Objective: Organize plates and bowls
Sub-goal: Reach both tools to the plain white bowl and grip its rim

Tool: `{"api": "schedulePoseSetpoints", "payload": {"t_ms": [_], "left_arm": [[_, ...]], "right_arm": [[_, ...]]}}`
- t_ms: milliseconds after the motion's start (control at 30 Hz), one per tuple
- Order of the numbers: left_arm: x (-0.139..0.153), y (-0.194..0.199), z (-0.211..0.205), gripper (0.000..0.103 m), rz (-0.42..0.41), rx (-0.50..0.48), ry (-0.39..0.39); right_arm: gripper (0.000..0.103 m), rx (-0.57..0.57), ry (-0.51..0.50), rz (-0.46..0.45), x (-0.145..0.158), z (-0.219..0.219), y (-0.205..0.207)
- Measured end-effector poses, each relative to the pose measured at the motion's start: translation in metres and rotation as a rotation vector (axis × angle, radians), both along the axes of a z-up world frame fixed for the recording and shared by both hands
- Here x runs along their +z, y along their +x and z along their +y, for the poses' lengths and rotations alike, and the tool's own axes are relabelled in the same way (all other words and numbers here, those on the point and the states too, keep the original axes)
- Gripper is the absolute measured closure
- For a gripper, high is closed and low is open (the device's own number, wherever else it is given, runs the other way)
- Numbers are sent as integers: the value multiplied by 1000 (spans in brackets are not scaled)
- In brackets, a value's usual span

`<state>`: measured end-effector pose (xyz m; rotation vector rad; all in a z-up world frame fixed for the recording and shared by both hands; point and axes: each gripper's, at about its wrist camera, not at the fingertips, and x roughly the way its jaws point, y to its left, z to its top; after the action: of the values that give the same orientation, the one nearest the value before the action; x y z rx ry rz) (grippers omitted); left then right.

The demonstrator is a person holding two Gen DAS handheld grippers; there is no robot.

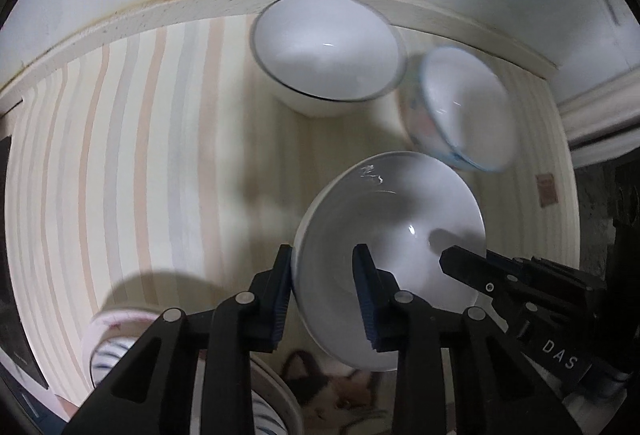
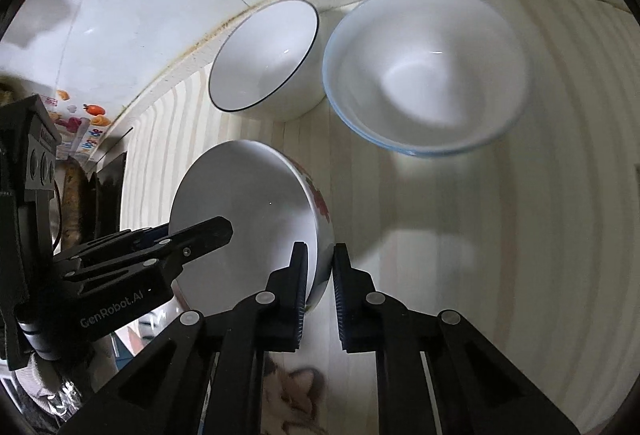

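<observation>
A white bowl [image 1: 400,203] with red flowers on its outside [image 2: 320,203] is tilted over the striped table cover [image 1: 140,155], and both grippers hold it. My left gripper [image 1: 324,275] is shut on its near wall, one blue pad inside and one outside. My right gripper [image 2: 320,267] pinches the rim on the opposite side. In the left wrist view one right finger [image 1: 464,261] reaches into the bowl from the right. The left gripper's fingers [image 2: 208,231] show at the bowl's left in the right wrist view.
A black-rimmed white bowl [image 1: 328,47] [image 2: 268,55] stands at the back by the wall. A blue-rimmed bowl [image 1: 468,107] [image 2: 428,67] is right of it. A blue-striped dish [image 1: 108,347] and a cat picture [image 1: 340,391] lie close below the grippers.
</observation>
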<state>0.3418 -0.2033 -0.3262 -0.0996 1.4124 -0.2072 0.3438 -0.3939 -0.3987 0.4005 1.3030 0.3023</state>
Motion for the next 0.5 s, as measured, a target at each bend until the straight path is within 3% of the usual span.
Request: {"api": "schedulePoseSetpoints", "payload": {"t_ms": [267,500], "left_arm": [[20,-38,-22,75,-28,-53,-14],[10,-64,-37,75,-2,-83,-16]], "right_arm": [[89,-11,-16,-2,25,-33,-58],[89,-22,-15,20,25,-60,-105]]}}
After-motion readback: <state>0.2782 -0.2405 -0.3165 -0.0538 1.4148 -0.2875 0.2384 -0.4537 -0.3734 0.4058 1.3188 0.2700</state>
